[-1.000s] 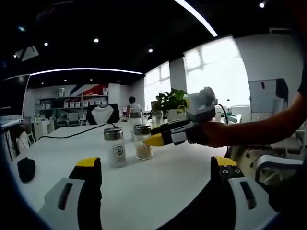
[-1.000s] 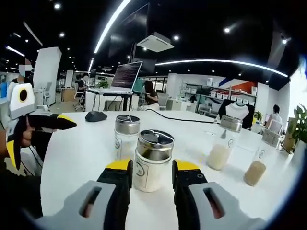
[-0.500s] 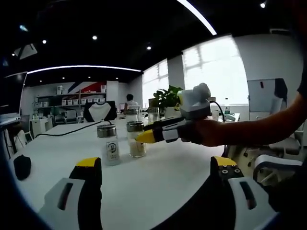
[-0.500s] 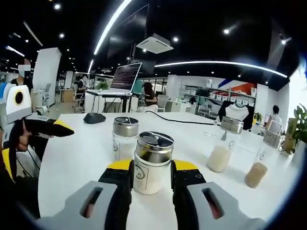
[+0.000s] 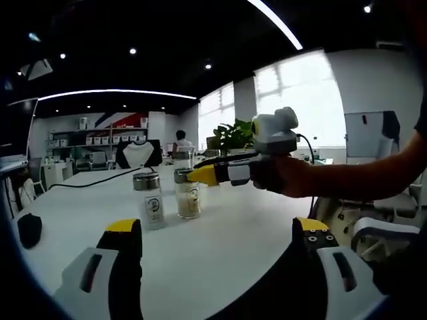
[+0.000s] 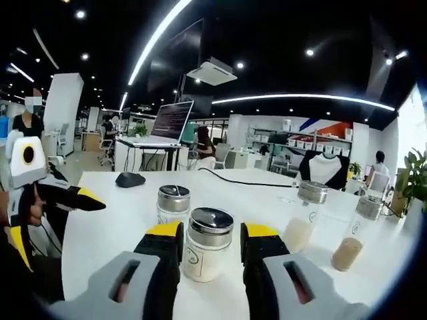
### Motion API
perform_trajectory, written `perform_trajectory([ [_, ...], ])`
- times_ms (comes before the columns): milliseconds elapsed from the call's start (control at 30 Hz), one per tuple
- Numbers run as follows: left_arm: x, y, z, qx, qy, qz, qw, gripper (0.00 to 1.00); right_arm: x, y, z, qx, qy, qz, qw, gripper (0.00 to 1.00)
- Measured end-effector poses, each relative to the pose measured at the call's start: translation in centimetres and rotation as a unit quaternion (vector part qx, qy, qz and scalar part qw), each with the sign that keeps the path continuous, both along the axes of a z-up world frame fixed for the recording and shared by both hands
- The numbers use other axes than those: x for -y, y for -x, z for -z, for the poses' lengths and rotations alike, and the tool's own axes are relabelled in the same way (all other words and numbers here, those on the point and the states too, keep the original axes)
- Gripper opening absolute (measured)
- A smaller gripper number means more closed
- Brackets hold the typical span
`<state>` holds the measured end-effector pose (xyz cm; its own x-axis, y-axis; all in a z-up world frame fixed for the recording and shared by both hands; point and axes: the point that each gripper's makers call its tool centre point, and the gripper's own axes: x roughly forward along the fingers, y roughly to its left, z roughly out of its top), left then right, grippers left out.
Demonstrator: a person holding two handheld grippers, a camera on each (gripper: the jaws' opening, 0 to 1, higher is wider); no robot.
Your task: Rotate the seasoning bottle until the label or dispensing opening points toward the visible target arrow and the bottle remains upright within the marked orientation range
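Seasoning bottle (image 6: 205, 253) — upright on the white table (image 6: 120, 220), gripped between the right tongs (image 6: 209, 241). Left tongs (image 5: 217, 233) held wide, idle. No target arrow is seen — rotation judged unfinished.

I work at a white table (image 6: 113, 220). On it, between my right jaws, stands a seasoning bottle (image 6: 204, 244) with a metal cap, and a second capped bottle (image 6: 173, 203) stands just behind it. Two more bottles (image 6: 300, 215) stand farther right, near the far edge. A black mouse (image 6: 130, 179) lies towards the far left, and a black cable (image 6: 233, 179) trails across the back.
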<state>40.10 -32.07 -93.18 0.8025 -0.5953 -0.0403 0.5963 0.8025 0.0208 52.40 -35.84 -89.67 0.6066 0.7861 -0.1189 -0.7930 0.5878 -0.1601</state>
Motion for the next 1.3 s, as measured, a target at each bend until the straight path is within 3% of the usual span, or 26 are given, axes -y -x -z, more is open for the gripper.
perform_trajectory([
  [300,-0.1,-0.2,0.2,-0.006,-0.007,-0.012,0.9999,1.00,1.5,-1.0,-2.2,0.011,-0.016,0.018,0.9996,0.33],
  [467,-0.2,-0.2,0.2,-0.003,-0.015,-0.012,0.9998,1.00,3.3,-3.3,-2.7,0.015,-0.004,0.053,0.9985,0.29],
  [600,0.1,-0.2,1.3,-0.002,-0.072,-0.009,0.9974,1.00,4.3,-4.9,-2.6,0.003,-0.011,0.070,0.9975,0.28],
  [800,0.4,0.0,1.1,-0.010,-0.047,-0.002,0.9988,1.00,5.2,-7.6,-2.7,0.003,-0.019,0.096,0.9952,0.26],
  [933,0.2,-0.1,1.2,-0.011,-0.049,-0.006,0.9987,1.00,5.3,-9.6,-2.7,0.013,-0.011,0.115,0.9932,0.26],
  [1300,-0.5,-0.5,1.0,-0.020,-0.040,-0.022,0.9987,1.00,6.0,-14.7,-1.6,0.017,-0.005,0.159,0.9872,0.43],
])
